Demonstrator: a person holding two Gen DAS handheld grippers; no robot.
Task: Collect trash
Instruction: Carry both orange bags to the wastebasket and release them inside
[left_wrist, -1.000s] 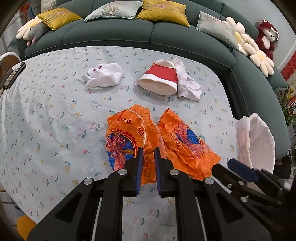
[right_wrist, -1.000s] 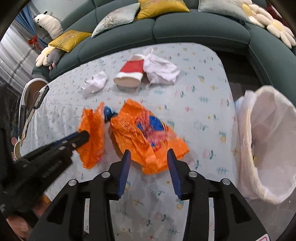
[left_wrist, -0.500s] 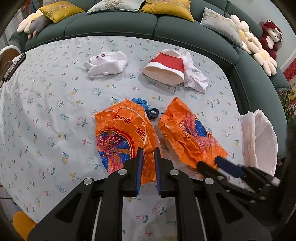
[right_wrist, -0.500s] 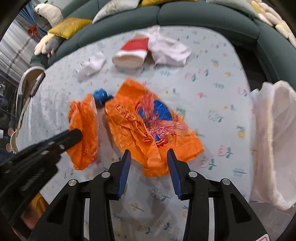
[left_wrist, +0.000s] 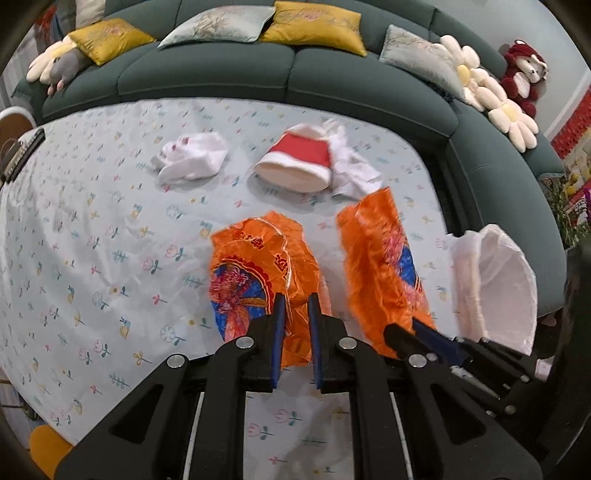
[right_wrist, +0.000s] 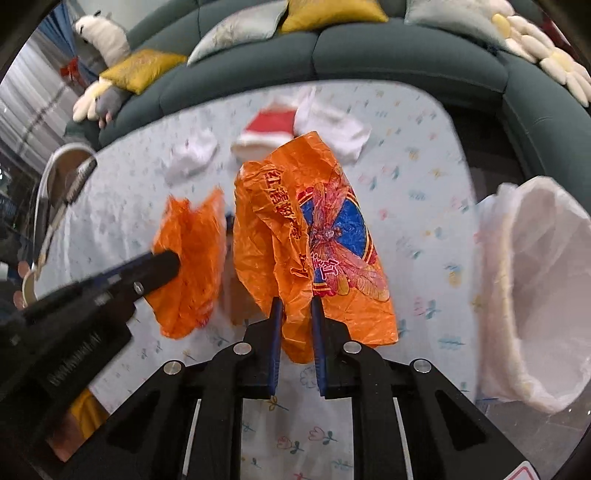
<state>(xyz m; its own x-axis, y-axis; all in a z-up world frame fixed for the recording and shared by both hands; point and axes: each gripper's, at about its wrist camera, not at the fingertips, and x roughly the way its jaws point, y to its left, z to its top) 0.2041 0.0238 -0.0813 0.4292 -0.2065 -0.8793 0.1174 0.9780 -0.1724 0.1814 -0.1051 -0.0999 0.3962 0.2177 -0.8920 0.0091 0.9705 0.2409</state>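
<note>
My left gripper (left_wrist: 294, 301) is shut on an orange snack wrapper (left_wrist: 255, 273) and holds it above the flowered tablecloth (left_wrist: 92, 229). My right gripper (right_wrist: 296, 304) is shut on a second orange wrapper (right_wrist: 314, 229) with a blue dragonfly print, lifted off the table. That wrapper also shows in the left wrist view (left_wrist: 384, 266), with the right gripper (left_wrist: 410, 330) below it. In the right wrist view the left gripper (right_wrist: 166, 264) holds its wrapper (right_wrist: 192, 258) to the left. A bin lined with a white bag (right_wrist: 535, 288) stands at the table's right edge, also in the left wrist view (left_wrist: 495, 284).
A red and white paper cup (left_wrist: 299, 162) lies on its side at the back with crumpled white tissue (left_wrist: 354, 170) beside it. Another tissue wad (left_wrist: 192, 158) lies to its left. A green sofa (left_wrist: 258, 62) with cushions curves behind the table.
My right gripper has shut on the dragonfly wrapper and lifted it off the table. My left gripper has raised its wrapper higher.
</note>
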